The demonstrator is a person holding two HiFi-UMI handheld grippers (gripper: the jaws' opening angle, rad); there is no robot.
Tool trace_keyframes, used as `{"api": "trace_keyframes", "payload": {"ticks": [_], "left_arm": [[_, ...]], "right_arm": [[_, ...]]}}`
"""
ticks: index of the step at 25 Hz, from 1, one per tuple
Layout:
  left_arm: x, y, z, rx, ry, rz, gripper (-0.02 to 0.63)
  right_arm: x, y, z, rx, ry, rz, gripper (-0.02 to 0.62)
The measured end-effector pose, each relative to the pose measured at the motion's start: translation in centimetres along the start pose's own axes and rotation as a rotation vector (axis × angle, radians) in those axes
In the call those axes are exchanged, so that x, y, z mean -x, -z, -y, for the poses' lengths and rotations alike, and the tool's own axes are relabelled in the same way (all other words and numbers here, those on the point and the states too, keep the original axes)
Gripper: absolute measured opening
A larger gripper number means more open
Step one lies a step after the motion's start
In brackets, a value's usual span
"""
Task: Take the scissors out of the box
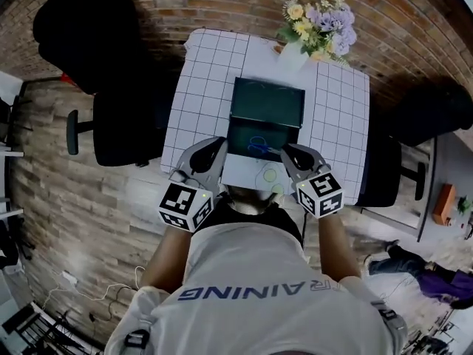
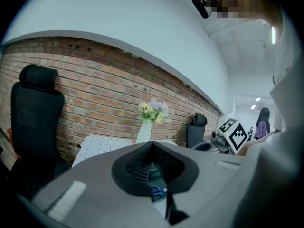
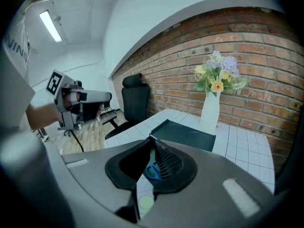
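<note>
Desk (image 1: 199, 87) with a white grid cloth, brick wall behind it. Open dark box (image 1: 266, 135) mid-desk, lid (image 1: 267, 102) standing up on the far side. Scissors (image 1: 259, 148) with blue handles lie flat inside the box, toward its near edge, untouched.

Left tool (image 1: 219, 146) hangs at the near left corner of the box, tip pointing to the box. Right tool (image 1: 288, 152) is at the near right corner, also angled inward. Both sit just near of the scissors, one on each side; can't tell if either tip touches the box rim. Marker cubes face the camera, close to the person's chest.

Left gripper view: left tool (image 2: 153, 148) jaws a thin slit apart, nothing gripped; a bit of blue scissors (image 2: 158, 192) shows through the gap.

Right gripper view: right tool (image 3: 152, 146) jaws slightly apart, nothing gripped; a blue scissor handle (image 3: 153, 171) shows through the slit, not between the pads. Box lid (image 3: 183, 134) is seen beyond the jaws. Each tool also shows far off in the other's view.

White vase of flowers (image 1: 316, 22) stands at the far right of the desk, well apart from the box. Black chair (image 1: 122, 124) left of the desk, another chair (image 1: 384, 172) on the right. Wood floor around.
</note>
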State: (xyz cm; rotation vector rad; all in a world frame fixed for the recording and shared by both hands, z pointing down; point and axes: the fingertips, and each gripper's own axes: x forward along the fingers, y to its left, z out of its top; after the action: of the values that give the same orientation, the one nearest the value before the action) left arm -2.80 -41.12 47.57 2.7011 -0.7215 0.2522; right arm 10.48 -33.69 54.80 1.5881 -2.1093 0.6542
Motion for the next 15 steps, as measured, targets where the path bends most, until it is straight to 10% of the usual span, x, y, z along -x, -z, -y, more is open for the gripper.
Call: {"api": "trace_keyframes", "payload": {"ticks": [15], "left_arm": [[2.6, 5.1, -4.5, 0.128, -0.126, -0.066, 0.003]], "right_arm": [[-13.2, 10.1, -1.5, 0.373, -0.300, -0.632, 0.140]]}}
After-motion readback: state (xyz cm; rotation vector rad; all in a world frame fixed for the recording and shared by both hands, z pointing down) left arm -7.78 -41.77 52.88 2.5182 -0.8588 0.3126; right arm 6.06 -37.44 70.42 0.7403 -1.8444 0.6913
